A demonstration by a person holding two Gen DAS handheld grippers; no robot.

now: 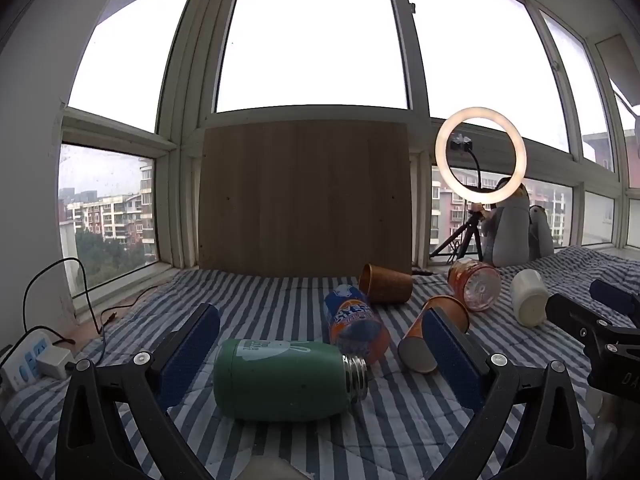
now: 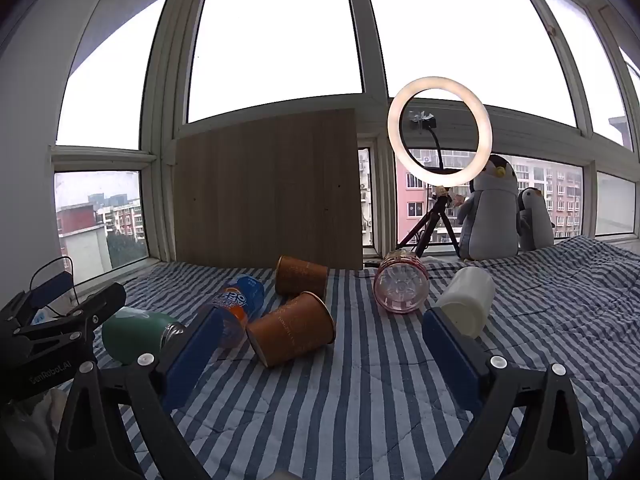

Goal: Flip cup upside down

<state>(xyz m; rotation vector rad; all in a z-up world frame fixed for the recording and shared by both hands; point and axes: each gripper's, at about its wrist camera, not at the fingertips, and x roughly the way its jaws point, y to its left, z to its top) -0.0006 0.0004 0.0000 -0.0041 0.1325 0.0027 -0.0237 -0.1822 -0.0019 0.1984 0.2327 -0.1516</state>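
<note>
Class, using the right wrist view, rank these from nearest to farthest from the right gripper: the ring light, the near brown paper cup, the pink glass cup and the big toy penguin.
1. Near brown paper cup, lying on its side, just ahead between the fingers of the right gripper.
2. Pink glass cup, farther back, right of centre.
3. Ring light and big toy penguin, both at the window; too close to call.

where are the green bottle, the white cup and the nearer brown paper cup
green bottle (image 1: 280, 376), left wrist view, middle of its body
white cup (image 2: 468, 304), right wrist view, its side wall
nearer brown paper cup (image 2: 292, 330), right wrist view, its side
</note>
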